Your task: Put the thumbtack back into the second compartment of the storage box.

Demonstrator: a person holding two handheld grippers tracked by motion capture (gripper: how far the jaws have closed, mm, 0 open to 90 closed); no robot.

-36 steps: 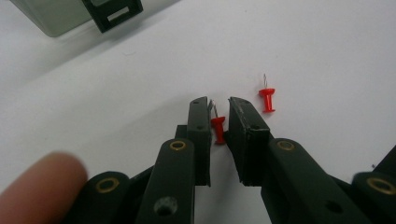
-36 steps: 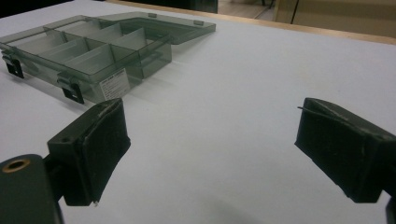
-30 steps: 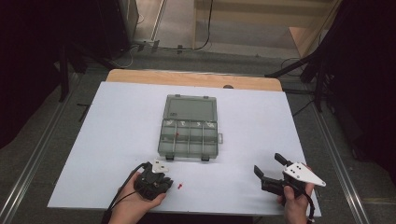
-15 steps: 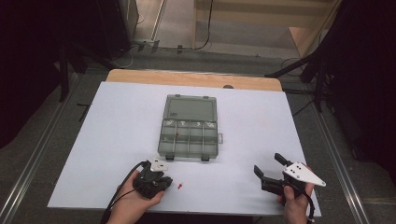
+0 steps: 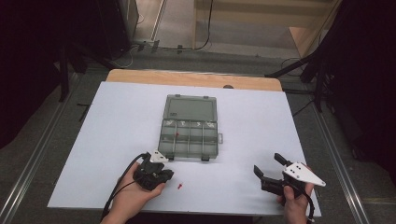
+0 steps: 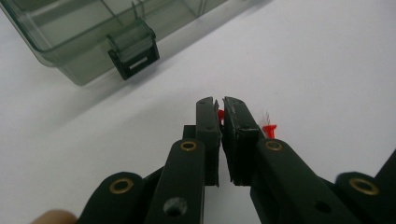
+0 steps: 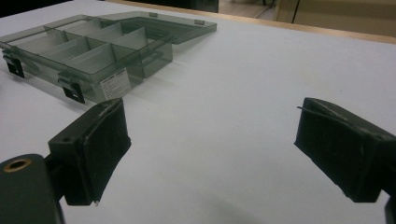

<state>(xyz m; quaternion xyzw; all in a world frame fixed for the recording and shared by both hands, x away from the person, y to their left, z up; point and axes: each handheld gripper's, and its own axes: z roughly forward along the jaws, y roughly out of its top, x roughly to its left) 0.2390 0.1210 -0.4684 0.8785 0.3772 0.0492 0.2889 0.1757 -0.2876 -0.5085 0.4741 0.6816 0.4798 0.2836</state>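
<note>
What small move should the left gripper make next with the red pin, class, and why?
Probably lift the left gripper a little off the white table, then carry it toward the open organiser box. Its jaws look closed on a small red pin, a second red pin lies just beside them, and the right gripper waits open, well off to the side.

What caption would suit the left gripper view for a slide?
Left gripper, jaws nearly shut on a small red pin, second red pin beside it, near the clear box.

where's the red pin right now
In the high view the red pin lies on the white table, just right of the left gripper, near the compartment box.
</note>
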